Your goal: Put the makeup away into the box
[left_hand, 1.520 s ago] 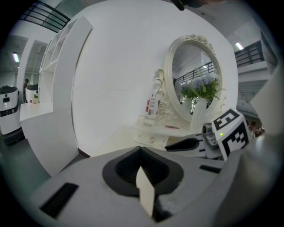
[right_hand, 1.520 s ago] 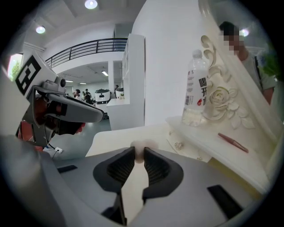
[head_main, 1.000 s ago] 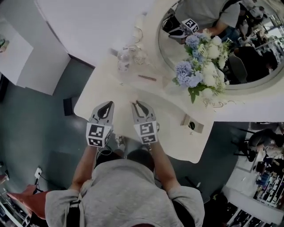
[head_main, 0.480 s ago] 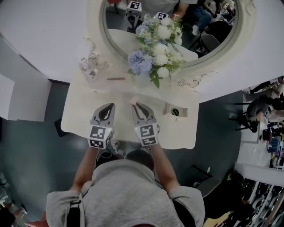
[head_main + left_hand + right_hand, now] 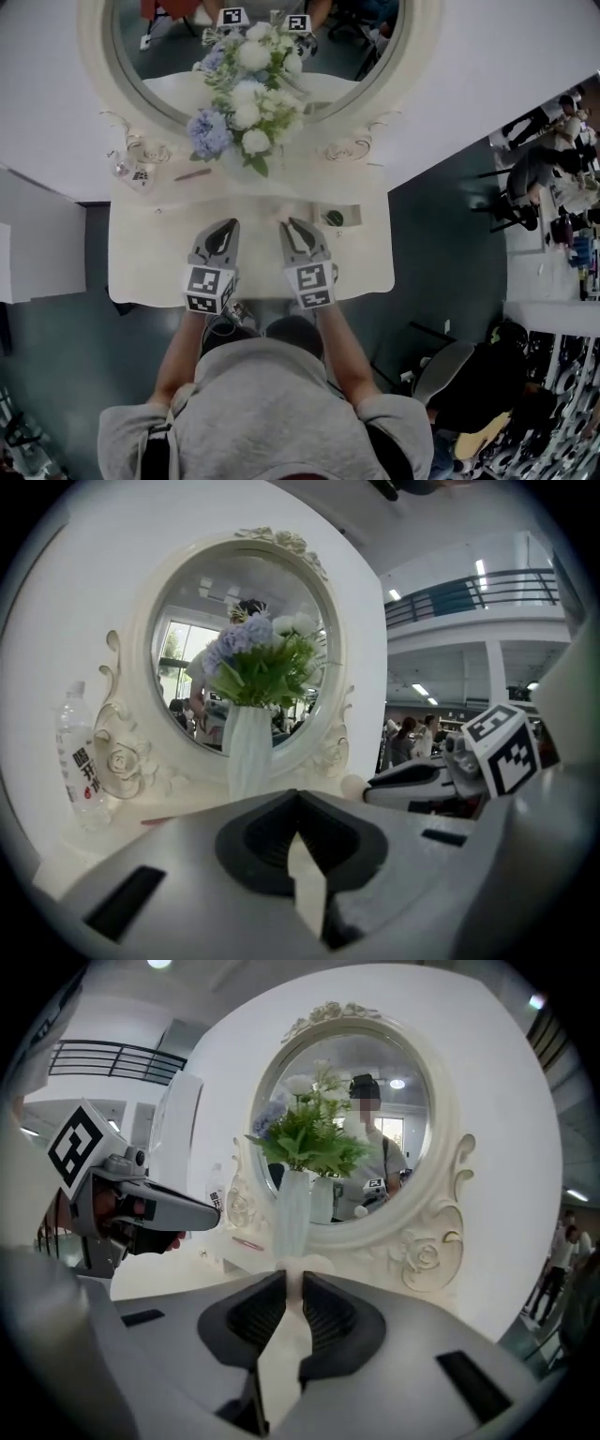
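- The left gripper (image 5: 231, 222) hangs over the cream dressing table (image 5: 150, 253). In the left gripper view its jaw tips meet, with nothing between them.
- The right gripper (image 5: 285, 222) hangs just beside it, at the same height. In the right gripper view its jaws stand slightly apart, and only the table top shows through the narrow gap.
- The slim pink-brown makeup pencil (image 5: 192, 174) lies flat near the table's back edge. It is between the clear plastic bottle (image 5: 129, 170) and the white vase of blue and white flowers (image 5: 246, 112), well apart from both grippers.
- The small open cream box (image 5: 352, 210) sits on the table ahead and to the right of the right gripper. 1 dark round item (image 5: 334, 218) lies in it.
- A small pale rounded thing (image 5: 277, 215) rests on the table just ahead of the right gripper's tips.
- The round mirror in its ornate cream frame (image 5: 412, 56) stands behind the vase.
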The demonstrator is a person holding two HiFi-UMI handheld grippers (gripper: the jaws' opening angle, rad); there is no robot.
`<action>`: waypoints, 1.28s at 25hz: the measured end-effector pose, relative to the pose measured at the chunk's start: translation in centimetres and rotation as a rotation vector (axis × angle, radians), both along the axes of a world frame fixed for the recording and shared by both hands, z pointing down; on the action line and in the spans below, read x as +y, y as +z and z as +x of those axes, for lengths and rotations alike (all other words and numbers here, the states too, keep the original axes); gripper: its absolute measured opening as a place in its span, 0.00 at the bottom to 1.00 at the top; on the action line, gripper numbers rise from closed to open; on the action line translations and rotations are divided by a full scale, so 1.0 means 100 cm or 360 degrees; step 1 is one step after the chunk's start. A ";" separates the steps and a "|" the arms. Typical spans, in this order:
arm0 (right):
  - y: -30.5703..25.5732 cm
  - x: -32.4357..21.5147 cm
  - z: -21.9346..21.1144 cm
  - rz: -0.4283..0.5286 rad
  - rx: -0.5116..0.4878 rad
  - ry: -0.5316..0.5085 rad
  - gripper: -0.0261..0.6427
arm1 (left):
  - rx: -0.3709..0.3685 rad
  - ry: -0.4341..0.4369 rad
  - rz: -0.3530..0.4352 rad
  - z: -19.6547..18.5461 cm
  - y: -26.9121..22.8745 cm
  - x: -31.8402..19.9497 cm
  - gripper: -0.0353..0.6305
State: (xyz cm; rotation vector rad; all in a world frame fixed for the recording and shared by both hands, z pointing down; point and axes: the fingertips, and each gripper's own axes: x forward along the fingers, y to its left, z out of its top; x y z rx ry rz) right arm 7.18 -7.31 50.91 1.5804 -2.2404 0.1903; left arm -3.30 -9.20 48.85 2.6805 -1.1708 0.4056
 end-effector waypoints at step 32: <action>0.113 0.009 0.200 -0.0335 -0.0109 0.0419 0.15 | -0.0172 0.0320 -0.0279 0.178 0.088 -0.003 0.05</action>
